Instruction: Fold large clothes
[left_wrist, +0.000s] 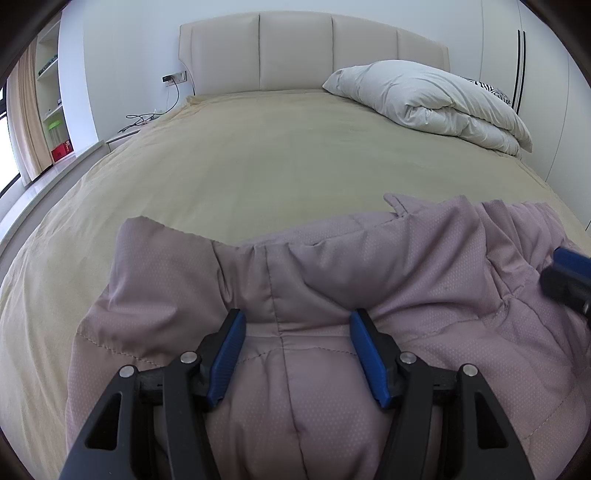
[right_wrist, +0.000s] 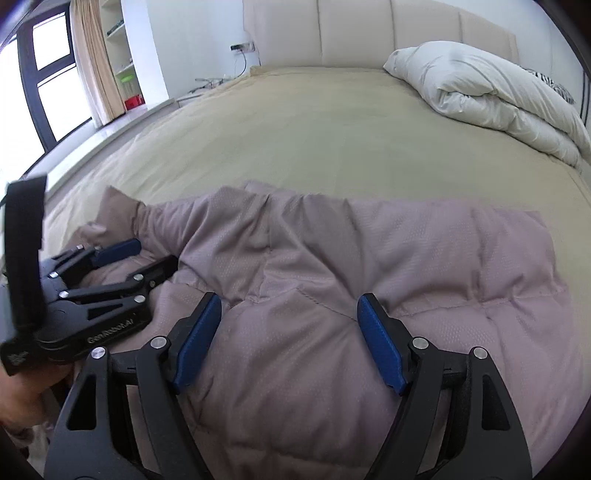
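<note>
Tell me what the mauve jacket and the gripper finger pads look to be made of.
Jacket: likely a padded synthetic shell, matte with a fine dotted weave; stitched quilt lines and puffy panels suggest filling. Pads on the left gripper: blue, probably rubber or textured plastic, with a fine ribbed surface, mounted on matte black arms that look like plastic.

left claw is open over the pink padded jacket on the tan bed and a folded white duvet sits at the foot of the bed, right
Not quite. The left claw is open over the pink jacket on the tan bed, but the left wrist view shows the folded white duvet at the head of the bed, by the headboard, not the foot.
</note>
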